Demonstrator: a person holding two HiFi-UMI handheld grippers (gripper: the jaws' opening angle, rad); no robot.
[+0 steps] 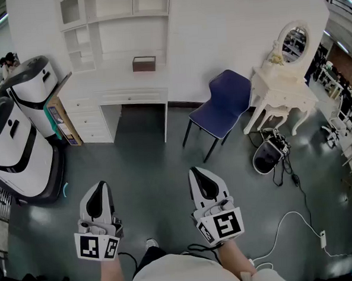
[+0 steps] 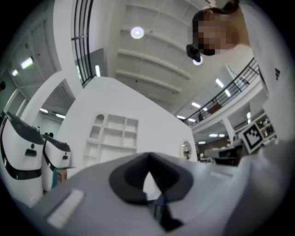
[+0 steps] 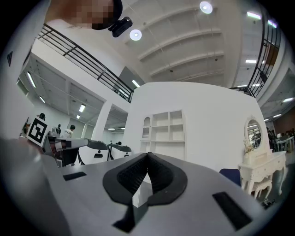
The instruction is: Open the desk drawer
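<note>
The task is only beginning, in my judgement. The person is standing on the dark floor, well apart from the white worktop, which is standing against the far wall, and nothing is touching it. So the step in hand is the approach. The next move is calling for walking forward and bringing one claw level with a drawer front. That claw is then needing to open, close on the handle or edge, and pull straight back. The blue chair is standing to the right of the knee space and is not blocking the way.

A wide, flat drawer is sitting just under the worktop surface, above the knee space. A stack of smaller drawers is sitting at its left side. All of them are white and are looking fully closed, flush with the frame. Which one the task is meaning, I cannot tell.

The left claw and the right claw are hanging low in the foreground, side by side, pointing towards the worktop. In its own view, each claw is showing its dark pads meeting at the tips, so both are narrow and are holding nothing. The drawer handles are too small to make out.
</note>
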